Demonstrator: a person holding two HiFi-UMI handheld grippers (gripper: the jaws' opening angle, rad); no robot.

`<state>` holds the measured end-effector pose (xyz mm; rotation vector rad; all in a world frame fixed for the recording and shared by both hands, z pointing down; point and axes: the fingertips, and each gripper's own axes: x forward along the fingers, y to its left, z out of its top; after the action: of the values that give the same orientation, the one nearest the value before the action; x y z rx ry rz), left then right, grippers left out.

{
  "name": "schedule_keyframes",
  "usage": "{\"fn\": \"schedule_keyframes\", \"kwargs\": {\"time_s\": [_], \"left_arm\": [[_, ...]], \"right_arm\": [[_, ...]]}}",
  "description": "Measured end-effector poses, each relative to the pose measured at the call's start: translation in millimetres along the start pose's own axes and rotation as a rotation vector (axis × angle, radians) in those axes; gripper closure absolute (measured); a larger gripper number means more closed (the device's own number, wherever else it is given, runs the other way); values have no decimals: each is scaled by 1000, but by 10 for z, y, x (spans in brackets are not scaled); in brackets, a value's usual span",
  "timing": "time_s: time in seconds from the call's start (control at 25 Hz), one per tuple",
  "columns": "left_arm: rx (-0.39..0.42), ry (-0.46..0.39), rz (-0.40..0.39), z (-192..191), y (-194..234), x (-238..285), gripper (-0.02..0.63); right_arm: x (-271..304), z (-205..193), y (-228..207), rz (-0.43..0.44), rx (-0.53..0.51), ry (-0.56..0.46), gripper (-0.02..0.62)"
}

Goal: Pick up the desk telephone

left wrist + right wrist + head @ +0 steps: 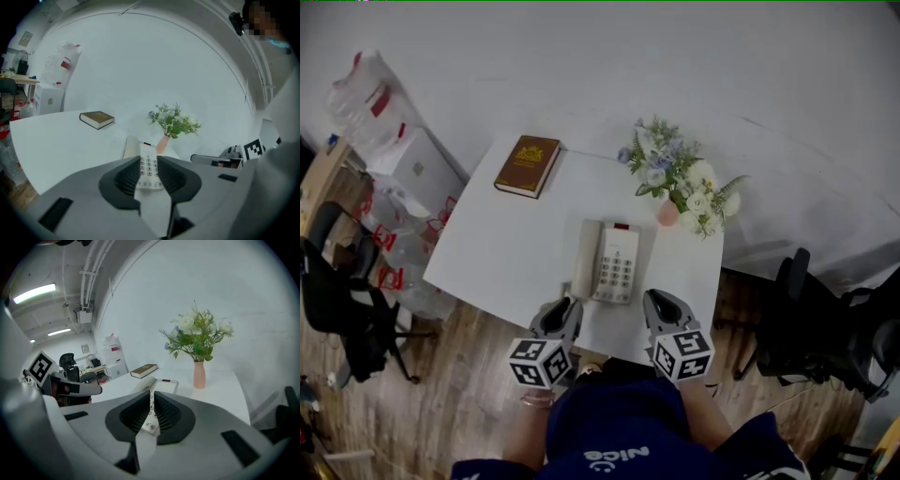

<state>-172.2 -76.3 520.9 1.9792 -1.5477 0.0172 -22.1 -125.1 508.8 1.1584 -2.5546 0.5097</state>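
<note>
**Asker:** How do your grippers stand?

**Me:** My left gripper [567,307] is at the near edge of the table [497,253]. Its jaws are a little apart, with nothing pressed between them. My right gripper [654,300] is beside it at three o'clock, with its jaws all but together and gripping nothing. Both stop short of the telephone.

**Asker:** Where is the telephone?

**Me:** The telephone [607,262] lies flat on the table, just ahead of the two grippers and between them. Seen from it, my left gripper is at seven o'clock and my right at five. The handset rests along its nine o'clock side with the keypad next to it, and there is a small red mark at the twelve o'clock edge. Looking along either pair of jaws, I see the keypad through the slit.

**Asker:** And further out?

**Me:** A brown book [527,165] lies closed at eleven o'clock of the telephone, near the table's far corner. At one o'clock a pink vase [667,213] stands upright with white and blue flowers [675,173], near the telephone but apart from it. Off the table, a black chair [342,300] stands on the wooden floor [459,394] at nine o'clock. A second chair [811,328] stands at three o'clock. Clear plastic bags [366,98] are heaped by the wall at ten o'clock.
</note>
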Motion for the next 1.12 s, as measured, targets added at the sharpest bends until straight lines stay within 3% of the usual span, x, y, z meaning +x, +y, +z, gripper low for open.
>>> {"fn": "schedule_keyframes", "kwargs": {"time_s": [0.08, 0.12, 0.2, 0.36, 0.56, 0.88, 1.12], "left_arm": [[-50, 34, -31, 28, 33, 111, 393], [-74, 46, -37, 48, 63, 159, 383], [-116, 61, -38, 90, 129, 257, 371], [-174, 141, -75, 82, 223, 513, 342], [-181, 230, -78, 137, 462, 797, 314], [-297, 358, -165, 187, 749, 1159, 286], [-369, 488, -271, 58, 866, 1361, 276]], "right_arm": [[84, 14, -79, 23, 52, 19, 553], [126, 18, -112, 35, 75, 30, 519], [210, 19, -173, 62, 116, 55, 446], [366, 1, -278, 121, 207, 94, 434], [551, -51, -362, 164, 304, 151, 426], [815, -309, -542, 131, 520, 218, 423], [1010, -386, -566, 102, 561, 257, 419]]}}
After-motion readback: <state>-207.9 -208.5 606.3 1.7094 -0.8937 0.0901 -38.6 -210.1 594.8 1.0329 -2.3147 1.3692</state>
